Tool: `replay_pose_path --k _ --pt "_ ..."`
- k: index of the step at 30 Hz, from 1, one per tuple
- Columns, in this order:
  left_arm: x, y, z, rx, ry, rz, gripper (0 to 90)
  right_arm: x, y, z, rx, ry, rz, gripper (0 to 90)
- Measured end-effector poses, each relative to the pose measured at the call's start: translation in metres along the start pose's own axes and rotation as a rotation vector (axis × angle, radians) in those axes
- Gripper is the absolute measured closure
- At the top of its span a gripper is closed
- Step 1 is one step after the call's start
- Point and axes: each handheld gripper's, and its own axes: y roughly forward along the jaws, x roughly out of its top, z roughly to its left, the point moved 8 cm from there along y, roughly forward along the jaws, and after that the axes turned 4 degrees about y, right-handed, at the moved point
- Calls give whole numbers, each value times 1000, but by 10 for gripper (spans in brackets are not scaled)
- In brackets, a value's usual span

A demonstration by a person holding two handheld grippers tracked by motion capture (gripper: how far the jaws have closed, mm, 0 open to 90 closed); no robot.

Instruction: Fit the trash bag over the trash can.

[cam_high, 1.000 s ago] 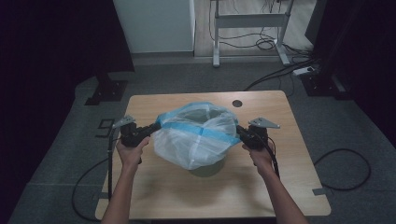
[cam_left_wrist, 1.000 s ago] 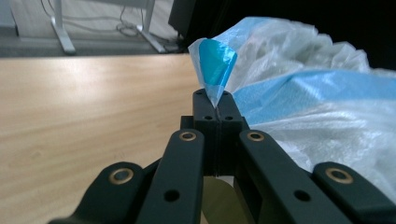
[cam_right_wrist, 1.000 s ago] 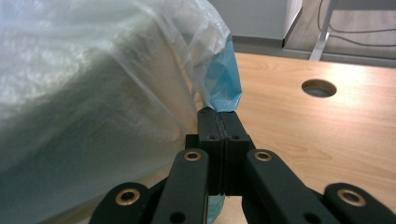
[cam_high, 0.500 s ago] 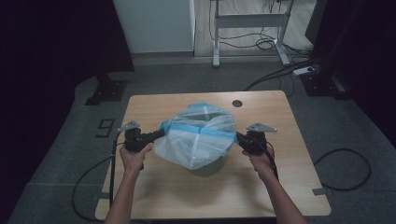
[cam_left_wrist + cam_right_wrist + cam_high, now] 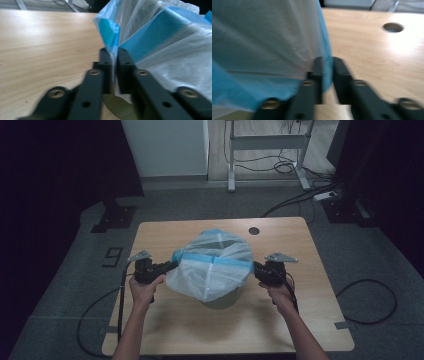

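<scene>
High view: wooden table (image 5: 300,330) on grey carpet, round cable hole (image 5: 254,230) near far edge, dark room, white panel behind. Plastic bag (image 5: 212,265) with blue rim held mid-table between left gripper (image 5: 172,265) and right gripper (image 5: 256,268), over olive object (image 5: 222,300).

Left gripper view: jaws clamped on bag's blue edge (image 5: 113,50); bare wood at left.

Right gripper view: blurred; jaws pinch bag edge (image 5: 325,60); hole (image 5: 393,27) beyond.

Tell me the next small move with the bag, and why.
Probably lower both tools together, keeping the mouth stretched. The left tool and right tool each pinch the bag by its blue rim, and it hangs over the bin, not yet pulled down around it.
</scene>
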Motion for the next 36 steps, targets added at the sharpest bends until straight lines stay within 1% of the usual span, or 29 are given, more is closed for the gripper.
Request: replay_pose_path --k 1,2,3,4,5,6,7,10,11,13,14,15,18,19,20,21,22,23,24,25,26,27,28,29,31,33,34,35,36 --pt "1 -1 0 14 3 -10 772 0 0 0 0 0 0 703" --pt "1 -3 1 13 3 -20 739 3 -4 -2 -9 5 -28 676" --pt "3 -5 0 3 2 -31 730 5 -8 -3 -16 12 -49 637" --pt "5 -8 0 4 6 -40 695 11 -18 -5 -39 23 -88 568" --pt "5 -8 0 4 6 -40 675 11 -18 -5 -39 23 -88 568" --pt "6 -9 0 8 7 -45 675 14 -23 -6 -44 25 -105 563" --pt "7 -10 0 9 7 -48 637 20 -34 -6 -43 22 -137 544" --pt "10 -14 -1 14 10 -66 548 29 -51 1 -17 7 -173 528" --pt "11 -15 -1 14 13 -76 548 29 -51 1 -17 7 -173 528" --pt "13 -18 -2 14 10 -90 491 35 -61 8 15 -6 -192 518" --pt "16 -21 -4 5 10 -96 462 40 -69 17 56 -23 -205 509" --pt "16 -21 -4 5 10 -96 455 40 -69 17 56 -23 -205 509" --pt "20 -24 -5 2 12 -106 452 47 -76 32 118 -52 -207 485" --pt "21 -25 -6 -2 12 -109 451 48 -77 37 141 -57 -202 478" --pt "22 -26 -9 -8 15 -112 451 49 -77 44 167 -78 -186 467" --pt "22 -26 -9 -8 15 -112 451 49 -77 44 167 -78 -186 467" --pt "23 -26 -10 -9 19 -111 451 48 -74 49 188 -89 -168 450" --pt "23 -27 -11 -10 22 -111 451 48 -74 49 188 -89 -168 450" --pt "24 -28 -12 -13 22 -115 451 46 -71 49 193 -95 -146 444" --pt "24 -28 -12 -13 22 -115 451 46 -71 49 193 -95 -146 444" --pt "24 -28 -13 -18 23 -117 451 44 -69 48 210 -73 -136 451" --pt "24 -29 -14 -20 24 -117 451 43 -69 48 221 -63 -136 468" --pt "24 -29 -14 -21 25 -117 452 43 -71 48 227 -65 -139 492" --pt "24 -29 -14 -21 25 -117 452 43 -71 48 227 -65 -139 492" --pt "24 -30 -15 -23 28 -119 452 42 -74 51 246 -74 -140 543" --pt "24 -31 -16 -24 30 -122 453 40 -78 54 273 -82 -142 604" --pt "24 -31 -17 -26 27 -123 454 38 -82 56 281 -86 -151 674" --pt "24 -31 -17 -26 27 -123 455 38 -82 56 281 -86 -151 674" --pt "24 -32 -17 -28 27 -122 455 37 -83 58 289 -90 -154 710"
